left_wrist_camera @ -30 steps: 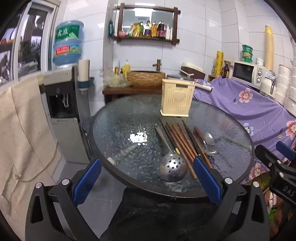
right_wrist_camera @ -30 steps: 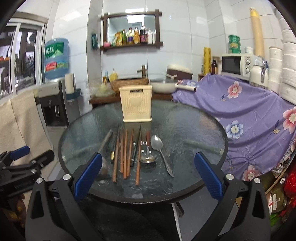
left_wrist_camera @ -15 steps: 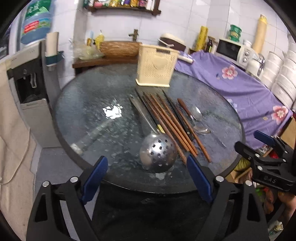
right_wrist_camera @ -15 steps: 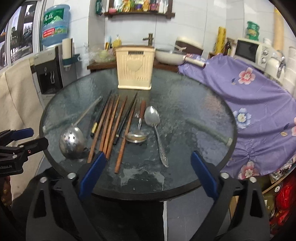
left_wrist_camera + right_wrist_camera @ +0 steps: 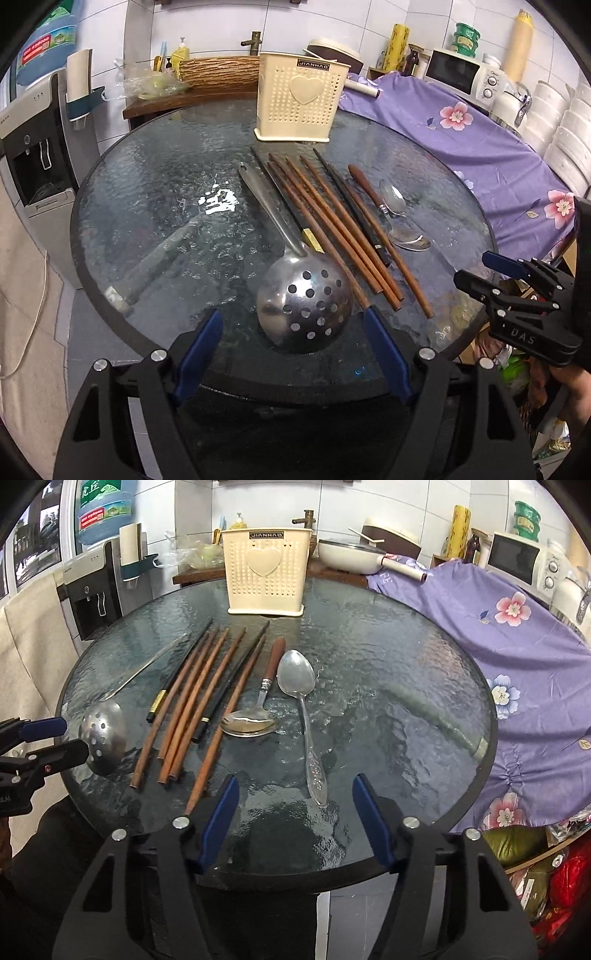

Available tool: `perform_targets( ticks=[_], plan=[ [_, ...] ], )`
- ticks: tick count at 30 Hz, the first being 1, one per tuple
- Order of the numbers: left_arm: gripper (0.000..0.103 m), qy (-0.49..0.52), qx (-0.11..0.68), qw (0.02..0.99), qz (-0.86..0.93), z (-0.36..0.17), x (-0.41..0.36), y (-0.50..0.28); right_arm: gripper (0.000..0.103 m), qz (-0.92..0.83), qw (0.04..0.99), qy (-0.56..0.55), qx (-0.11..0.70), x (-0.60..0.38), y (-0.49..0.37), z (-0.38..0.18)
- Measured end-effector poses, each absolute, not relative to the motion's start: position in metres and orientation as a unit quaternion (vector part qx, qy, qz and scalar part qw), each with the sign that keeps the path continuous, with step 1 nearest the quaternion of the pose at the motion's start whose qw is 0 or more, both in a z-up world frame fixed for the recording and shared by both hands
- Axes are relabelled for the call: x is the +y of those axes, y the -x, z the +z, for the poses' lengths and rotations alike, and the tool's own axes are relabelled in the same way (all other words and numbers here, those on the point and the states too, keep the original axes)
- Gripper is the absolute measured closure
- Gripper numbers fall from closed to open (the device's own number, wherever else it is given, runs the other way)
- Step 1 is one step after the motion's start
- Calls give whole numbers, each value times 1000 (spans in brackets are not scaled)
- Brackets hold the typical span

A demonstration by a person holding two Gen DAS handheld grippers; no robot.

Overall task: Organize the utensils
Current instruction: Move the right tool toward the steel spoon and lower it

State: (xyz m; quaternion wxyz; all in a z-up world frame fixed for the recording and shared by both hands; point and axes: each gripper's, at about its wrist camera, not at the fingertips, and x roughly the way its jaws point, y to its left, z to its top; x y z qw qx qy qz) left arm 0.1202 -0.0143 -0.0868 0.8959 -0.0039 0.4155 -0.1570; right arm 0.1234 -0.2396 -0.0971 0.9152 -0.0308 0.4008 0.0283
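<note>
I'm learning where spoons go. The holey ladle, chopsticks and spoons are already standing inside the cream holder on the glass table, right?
Not quite. The left wrist view shows the holey ladle, chopsticks and spoons lying flat on the glass table, in front of the cream holder, not inside it.

The desk (image 5: 155,206) is textured, rippled glass with a glossy sheen, ringed by a dark matt rim. The slotted ladle (image 5: 304,306) is polished metal, as are the all-metal spoon (image 5: 301,701) and the bowl of the wooden-handled spoon (image 5: 255,720). The brown chopsticks (image 5: 332,229) look like smooth matt wood; the black chopsticks (image 5: 218,698) look lacquered. The cream holder (image 5: 301,98) is perforated matt plastic. Each tool (image 5: 295,354) (image 5: 293,819) is matt black plastic with blue ribbed pads (image 5: 218,819). The purple floral cover (image 5: 517,646) is soft cloth
</note>
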Motion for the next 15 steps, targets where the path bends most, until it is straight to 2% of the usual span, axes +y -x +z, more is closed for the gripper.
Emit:
perform_targets(
  ticks=[15],
  plan=[
    [27, 10, 424, 892, -156, -94, -18, -132, 57, 47, 901, 7, 430, -248, -140, -116]
  ],
)
